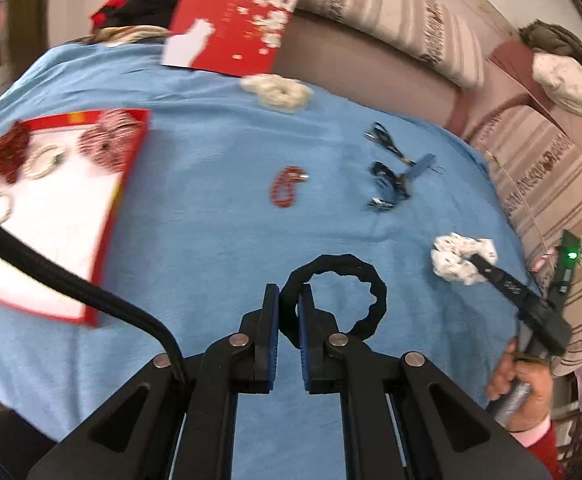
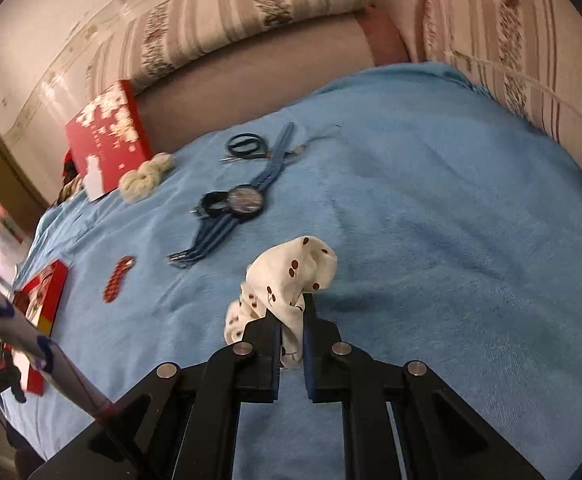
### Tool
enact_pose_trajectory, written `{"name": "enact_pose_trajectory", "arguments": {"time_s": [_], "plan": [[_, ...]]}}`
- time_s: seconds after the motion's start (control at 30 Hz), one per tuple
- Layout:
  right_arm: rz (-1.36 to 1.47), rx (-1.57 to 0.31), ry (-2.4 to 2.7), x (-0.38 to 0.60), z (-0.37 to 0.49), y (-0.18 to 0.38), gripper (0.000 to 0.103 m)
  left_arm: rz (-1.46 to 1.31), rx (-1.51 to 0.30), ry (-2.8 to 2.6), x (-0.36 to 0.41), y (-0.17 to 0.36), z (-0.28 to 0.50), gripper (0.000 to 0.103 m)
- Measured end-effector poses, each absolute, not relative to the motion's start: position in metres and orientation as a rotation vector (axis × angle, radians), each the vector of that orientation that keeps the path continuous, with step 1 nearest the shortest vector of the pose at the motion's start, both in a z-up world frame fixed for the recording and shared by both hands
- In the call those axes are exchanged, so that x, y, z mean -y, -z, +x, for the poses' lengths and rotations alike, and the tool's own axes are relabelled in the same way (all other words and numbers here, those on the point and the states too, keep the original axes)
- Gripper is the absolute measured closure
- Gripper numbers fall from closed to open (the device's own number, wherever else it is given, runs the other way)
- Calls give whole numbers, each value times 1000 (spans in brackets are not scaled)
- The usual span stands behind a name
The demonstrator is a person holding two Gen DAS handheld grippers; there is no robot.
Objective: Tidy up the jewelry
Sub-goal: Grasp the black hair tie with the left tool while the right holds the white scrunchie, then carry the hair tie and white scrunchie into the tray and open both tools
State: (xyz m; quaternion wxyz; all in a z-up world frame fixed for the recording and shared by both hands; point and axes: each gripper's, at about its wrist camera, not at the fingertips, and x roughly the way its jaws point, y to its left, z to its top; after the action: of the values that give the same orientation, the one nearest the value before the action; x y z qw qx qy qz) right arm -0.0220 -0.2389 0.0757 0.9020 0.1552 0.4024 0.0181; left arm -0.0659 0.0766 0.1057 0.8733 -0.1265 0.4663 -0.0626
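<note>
The left gripper (image 1: 289, 300) pinches a black scrunchie (image 1: 341, 276); the right gripper (image 2: 293, 320) clamps a white scrunchie (image 2: 287, 280) over the blue towel (image 2: 431, 220).

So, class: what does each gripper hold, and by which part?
The left gripper is shut on the black scrunchie, pinching its left side. The right gripper is shut on the cherry scrunchie, pinching a fold of its near edge.

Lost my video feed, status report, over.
Left gripper shut on black hair tie. Right gripper shut on cherry scrunchie. Red box open at left. Nothing in the way.
</note>
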Motion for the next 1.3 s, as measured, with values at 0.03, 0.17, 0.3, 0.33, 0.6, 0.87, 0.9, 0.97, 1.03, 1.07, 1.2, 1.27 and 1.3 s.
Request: {"name": "enact_pose_trajectory", "arguments": {"time_s": [0.03,0.17,0.3,0.33,0.6,0.87,0.9,0.97,1.03,1.07,1.2,1.27,1.3], "plan": [[307,-829,-46,234,-24,-81,94,-279,-972,121,-84,-106,-69,95],[245,-804,-104,204,-27,-108,94,-329,-954,76,-113,-106,-81,95],[207,-796,-179,167,-26,-127,94,-384,-931,27,-145,-104,-91,95],[197,-797,-203,154,-25,-132,94,-397,-925,12,-155,-103,-94,95],[65,-805,-399,36,-20,-156,94,-443,-882,-145,-236,-99,-101,95],[-52,-830,-566,-94,-5,-157,94,-460,-887,-264,-303,-84,-76,95],[-63,-836,-582,-109,-2,-156,94,-456,-888,-276,-308,-83,-75,95],[-73,-855,-608,-135,6,-150,93,-436,-884,-304,-317,-79,-73,95],[-76,-879,-628,-157,16,-142,94,-432,-878,-314,-325,-75,-72,95],[-73,-894,-635,-167,22,-137,93,-441,-878,-312,-329,-71,-72,95],[-36,-971,-632,-198,50,-110,94,-513,-885,-264,-339,-60,-68,95],[-31,-1006,-617,-206,60,-99,94,-524,-897,-240,-337,-56,-62,95],[-43,-1020,-601,-211,66,-91,94,-534,-907,-224,-336,-54,-59,95]]}}
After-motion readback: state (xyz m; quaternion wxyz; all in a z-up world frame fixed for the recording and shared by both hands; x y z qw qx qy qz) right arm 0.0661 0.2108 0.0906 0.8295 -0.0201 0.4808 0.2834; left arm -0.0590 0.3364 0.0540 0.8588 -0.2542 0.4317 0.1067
